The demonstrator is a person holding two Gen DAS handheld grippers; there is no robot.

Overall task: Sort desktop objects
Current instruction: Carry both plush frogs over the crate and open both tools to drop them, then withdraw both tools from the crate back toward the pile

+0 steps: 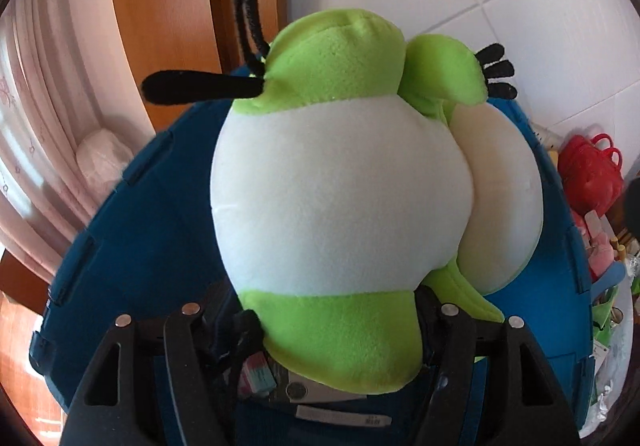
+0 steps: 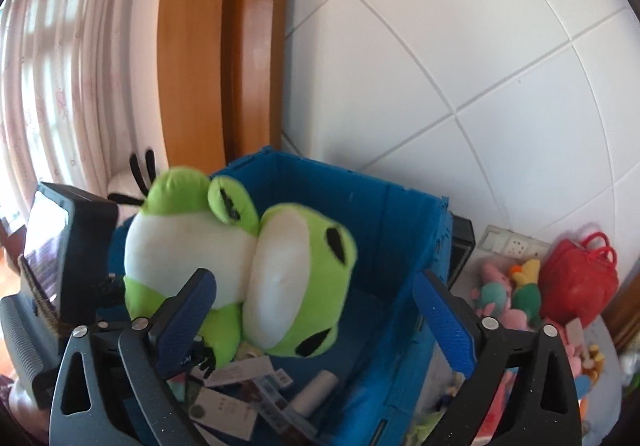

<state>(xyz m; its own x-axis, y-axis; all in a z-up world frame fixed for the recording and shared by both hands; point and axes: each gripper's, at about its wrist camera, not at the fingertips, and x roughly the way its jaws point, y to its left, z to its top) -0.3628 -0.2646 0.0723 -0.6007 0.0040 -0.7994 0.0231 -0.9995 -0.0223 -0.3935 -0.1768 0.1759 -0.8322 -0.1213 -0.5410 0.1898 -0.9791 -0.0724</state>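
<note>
A green and white frog plush [image 1: 340, 198] with black pipe-cleaner limbs fills the left wrist view. My left gripper [image 1: 332, 330] is shut on its green lower end and holds it over the open blue crate [image 1: 152, 230]. In the right wrist view the frog plush [image 2: 248, 262] hangs above the blue crate [image 2: 392, 246], with the left gripper's dark body at its left. My right gripper [image 2: 316, 310] is open and empty, its blue pads [image 2: 444, 322] spread wide just in front of the crate.
The crate holds small boxes and a white roll [image 2: 316, 386]. A red bag [image 2: 576, 278] and several small plush toys [image 2: 516, 294] lie at the right by the white tiled wall. A wooden door frame [image 2: 224, 46] and curtains stand behind.
</note>
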